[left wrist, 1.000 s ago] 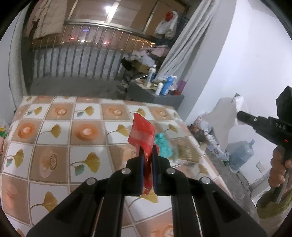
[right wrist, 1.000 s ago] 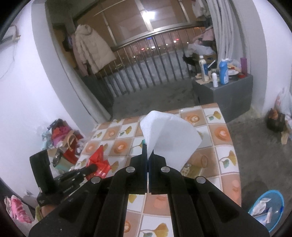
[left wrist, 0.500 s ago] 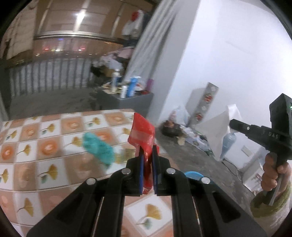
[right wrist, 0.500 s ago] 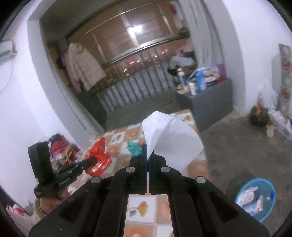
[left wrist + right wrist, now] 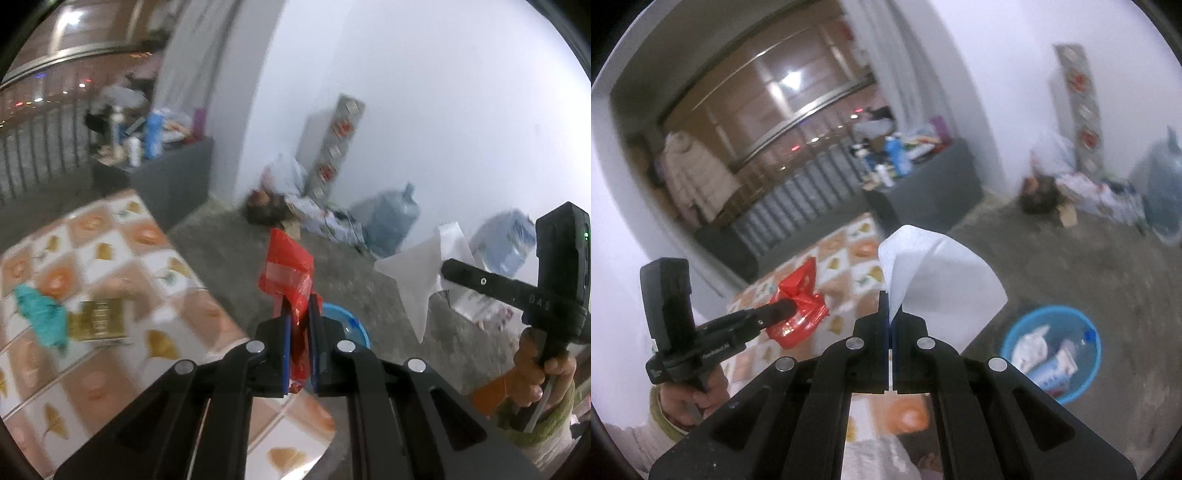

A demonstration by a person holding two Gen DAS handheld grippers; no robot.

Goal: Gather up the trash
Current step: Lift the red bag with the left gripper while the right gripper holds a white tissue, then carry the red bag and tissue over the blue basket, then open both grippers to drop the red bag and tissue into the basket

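My left gripper [image 5: 298, 314] is shut on a red plastic wrapper [image 5: 288, 273] and holds it in the air past the table's right edge; the wrapper also shows in the right wrist view [image 5: 798, 306]. My right gripper [image 5: 891, 306] is shut on a white paper sheet [image 5: 942, 280], also seen in the left wrist view [image 5: 413, 273]. A blue basin [image 5: 1052, 343] with trash in it stands on the floor, below and right of the right gripper; only its rim [image 5: 347, 321] shows behind the left fingers.
The tiled table [image 5: 110, 258] still carries a teal crumpled piece [image 5: 40, 317] and a gold packet [image 5: 98, 321]. A grey cabinet [image 5: 923, 184] with bottles stands behind. Bags and a large water jug [image 5: 391, 218] lie along the white wall.
Both grippers have swung right, away from the table top and toward the floor, each still holding its trash. The blue basin has come closer in the right wrist view.
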